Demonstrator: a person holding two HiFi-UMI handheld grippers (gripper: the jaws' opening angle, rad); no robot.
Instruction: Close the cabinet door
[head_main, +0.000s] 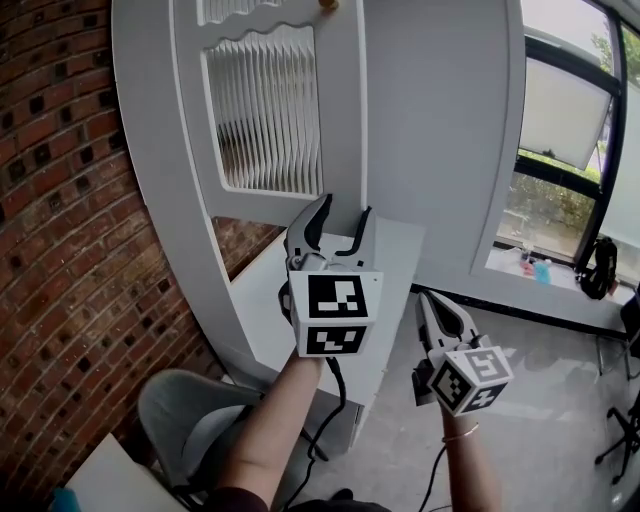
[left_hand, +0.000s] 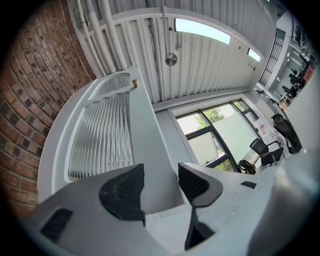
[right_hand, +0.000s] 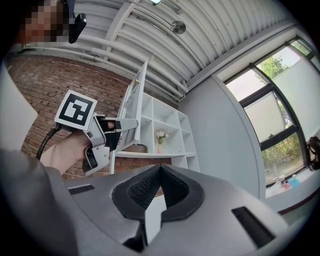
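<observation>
The white cabinet door (head_main: 340, 120), with a ribbed glass panel (head_main: 265, 110) and a small brass knob (left_hand: 134, 83), stands swung out from the cabinet. In the right gripper view the door (right_hand: 134, 102) is edge-on beside the open shelves (right_hand: 167, 125). My left gripper (head_main: 340, 222) is raised at the door's lower free edge. Its jaws are open, and the door's white frame (left_hand: 150, 150) shows between the pads (left_hand: 122, 190); I see no pressing contact. Lower and to the right, away from the cabinet, my right gripper (head_main: 437, 312) is shut on nothing (right_hand: 159, 182).
A brick wall (head_main: 60, 250) runs along the left behind the door. A grey chair (head_main: 185, 410) sits low at the left, beside my arm. A vase of flowers (right_hand: 160, 140) stands on a shelf. Windows (head_main: 560, 150) and a sill with bottles (head_main: 535, 268) are at the right.
</observation>
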